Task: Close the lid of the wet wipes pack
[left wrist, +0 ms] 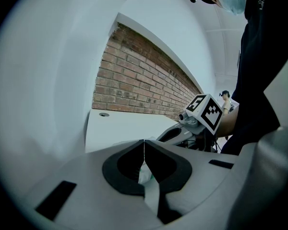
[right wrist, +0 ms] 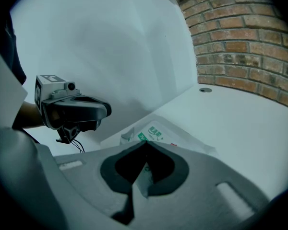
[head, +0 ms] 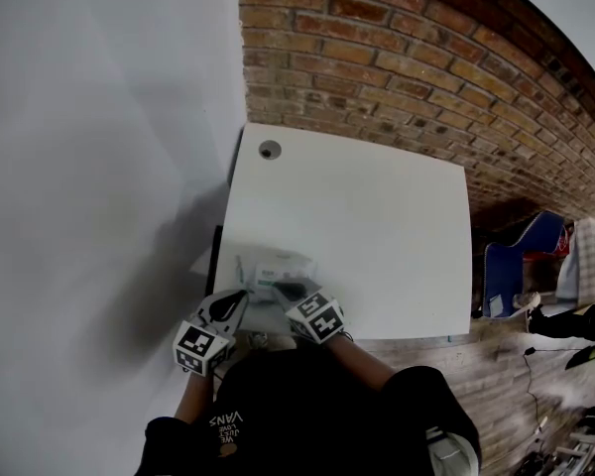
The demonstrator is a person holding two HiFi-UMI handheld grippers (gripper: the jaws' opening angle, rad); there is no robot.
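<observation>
The wet wipes pack (head: 275, 267) is a white soft pack with green print, lying near the front left edge of the white table (head: 377, 216). My right gripper (head: 284, 289) rests shut over the pack's near end. In the right gripper view its jaws (right wrist: 146, 145) meet tip to tip, with the pack (right wrist: 158, 132) just beyond and below them. My left gripper (head: 240, 297) is shut at the pack's left side. Its closed jaws (left wrist: 144, 142) show a bit of white pack (left wrist: 145, 175) underneath. The jaws hide the pack's lid.
A round cable hole (head: 269, 150) sits at the table's far left corner. A white wall (head: 99, 167) runs along the left and a brick wall (head: 397, 58) stands behind. Blue items and clutter (head: 521, 266) lie on the wooden floor at the right.
</observation>
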